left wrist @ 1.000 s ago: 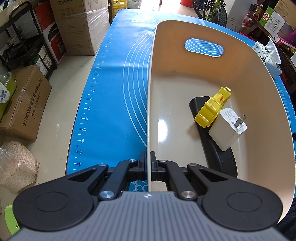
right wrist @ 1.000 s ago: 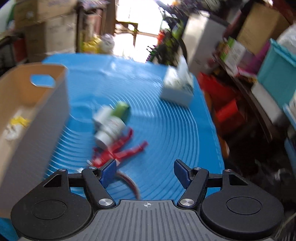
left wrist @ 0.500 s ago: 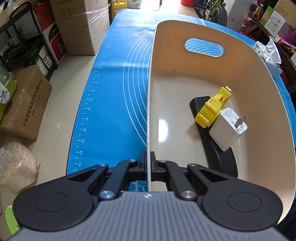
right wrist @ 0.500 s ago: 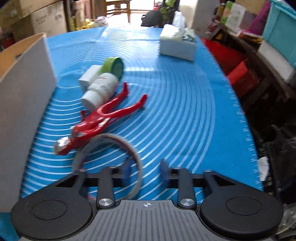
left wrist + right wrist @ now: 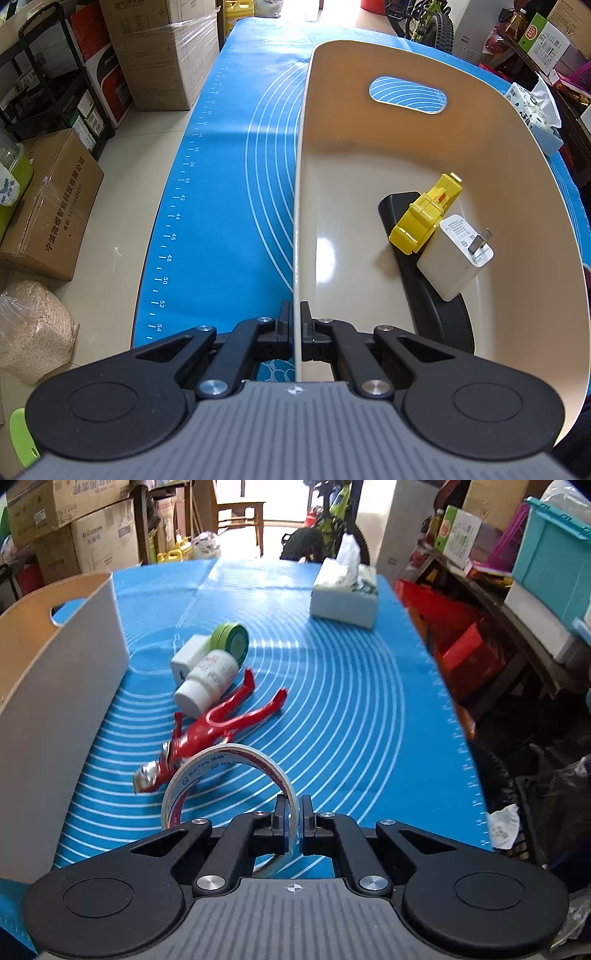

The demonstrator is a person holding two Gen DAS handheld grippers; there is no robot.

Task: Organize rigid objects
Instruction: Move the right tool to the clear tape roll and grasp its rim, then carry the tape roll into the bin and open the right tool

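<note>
Gripping the near wall of the beige bin (image 5: 406, 155), the left gripper (image 5: 295, 332) has its jaws closed tight on the thin rim, one finger outside over the blue mat (image 5: 229, 177), one inside. Bin contents, toward its right side: a black oblong object (image 5: 439, 314) lying flat, a yellow block-shaped toy (image 5: 424, 218) resting across it, and a white charger plug (image 5: 452, 258) leaning against the yellow piece, prongs up. Bin's far wall has an oval handle cutout.

Right gripper (image 5: 293, 812): jaws have just been closing and now pinch the band of the clear tape roll (image 5: 221, 771), which stands on edge between them; most of the ring sticks out to the left of the fingers. Whether the roll rests on the mat or is off it, cannot tell.

Clutter just beyond the tape: a red figure (image 5: 221, 723) lies flat, silver head nearest the roll and partly behind it, legs pointing away. Touching its far leg, a white bottle (image 5: 208, 683) on its side; behind that a white adapter (image 5: 190, 657) and a green round tin (image 5: 231, 638) on edge, all bunched together. Bin's outer wall runs along the left of this group, near it. A tissue box (image 5: 345, 598) sits well apart at the mat's far right.

Off the table: cardboard boxes (image 5: 48, 199) and a bagged sack on the floor left; shelves and crates right.
</note>
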